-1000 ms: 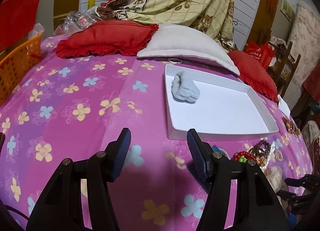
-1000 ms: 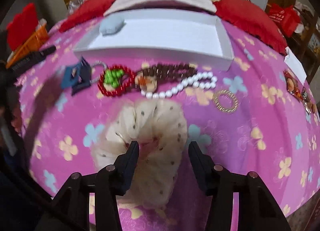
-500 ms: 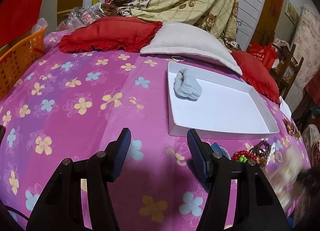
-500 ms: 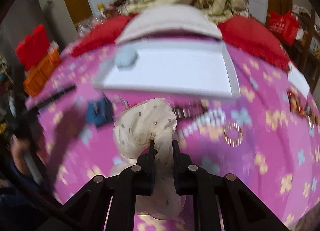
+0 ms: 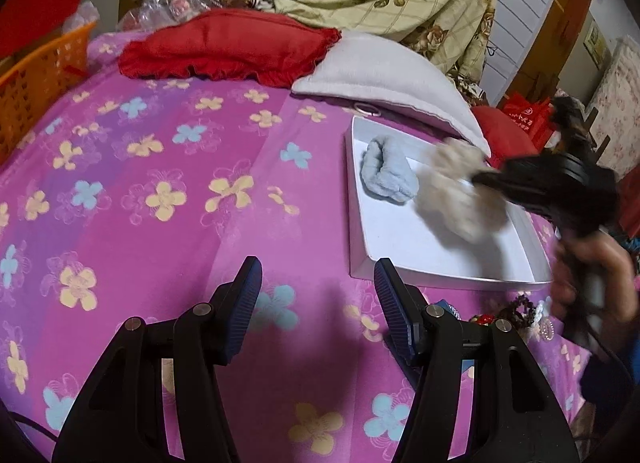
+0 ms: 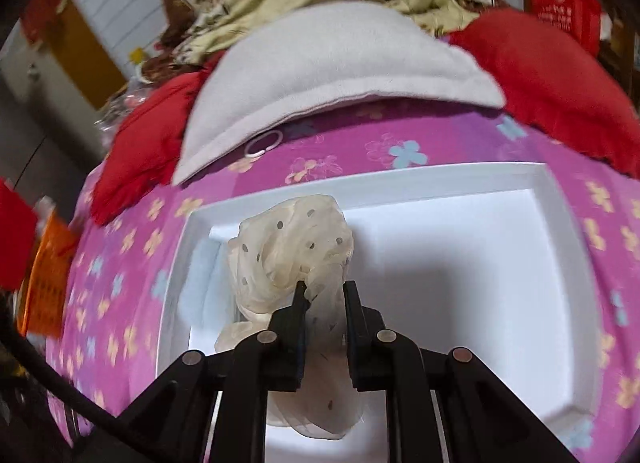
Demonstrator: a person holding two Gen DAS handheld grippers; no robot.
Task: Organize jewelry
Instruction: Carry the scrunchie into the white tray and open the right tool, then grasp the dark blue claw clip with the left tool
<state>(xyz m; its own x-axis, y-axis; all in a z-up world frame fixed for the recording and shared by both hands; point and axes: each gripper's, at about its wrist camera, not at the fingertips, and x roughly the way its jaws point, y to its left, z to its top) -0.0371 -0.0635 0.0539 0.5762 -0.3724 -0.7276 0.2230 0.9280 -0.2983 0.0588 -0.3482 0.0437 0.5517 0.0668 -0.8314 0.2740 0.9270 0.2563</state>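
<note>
Scrunchie (image 6: pixel 292 251) of cream, dotted fabric hung over the white tray (image 6: pixel 560 303), caught between the fingers of the right gripper (image 6: pixel 323 295), whose jaws were opening while the cloth was still bunched between the pads. Going left to right in the right wrist view, an orange basket (image 6: pixel 48 283) sat at nine o'clock, a pale blue scrunchie (image 6: pixel 200 287) lay in the tray's left end just beside the cream one, and the tray's right half was bare; a grey pillow (image 6: pixel 340 63) lay at twelve o'clock and a red cushion (image 6: pixel 552 83) at two o'clock. In the left wrist view, the pink flowered bedspread (image 5: pixel 160 183) filled the left side, and the left gripper (image 5: pixel 318 303) hovered at six o'clock with its jaws spread and nothing between them. The tray stood at three o'clock, holding the blue scrunchie near its far left corner and the blurred cream one beside it. A small heap of beads (image 5: pixel 516 313) lay on the bedspread just in front of the tray, at about four o'clock, partly hidden by the person's blurred hand (image 5: pixel 592 275).
</note>
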